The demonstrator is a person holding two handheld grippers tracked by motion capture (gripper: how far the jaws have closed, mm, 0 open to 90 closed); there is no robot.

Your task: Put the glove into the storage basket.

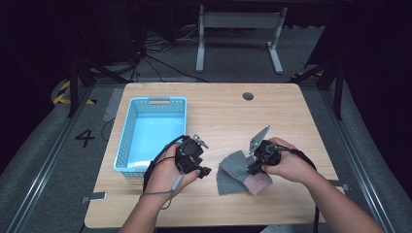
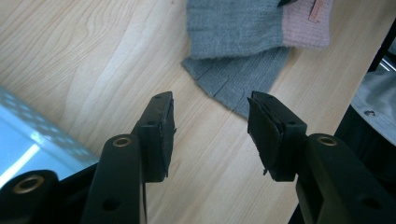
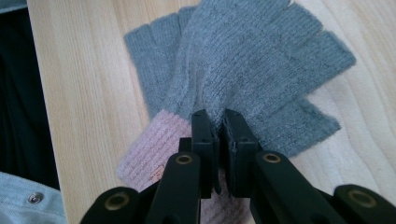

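We have the gloves (image 3: 243,70) lying on the counter (image 1: 228,116) near its front edge, to the right of the blue basket (image 1: 153,133). They are grey fingerless gloves with pink cuffs, one stacked on the other but not squarely, so the lower one's finger ends stick out at the side.

Our right tongs (image 3: 220,122) are clenched on a pinch of the top glove's knit close to where the grey meets the pink cuff, as the right gripper view shows. Our left tongs (image 2: 210,128) stand released with nothing between them, hovering over bare wood just short of the gloves' grey edge, the basket off to their side.

We judge the work as barely begun: one grip is taken, but the gloves rest flat on the counter and the basket is empty. Left to do, as we read it, is to lift the pair and carry it into the basket, perhaps with the left tongs taking a second hold first.
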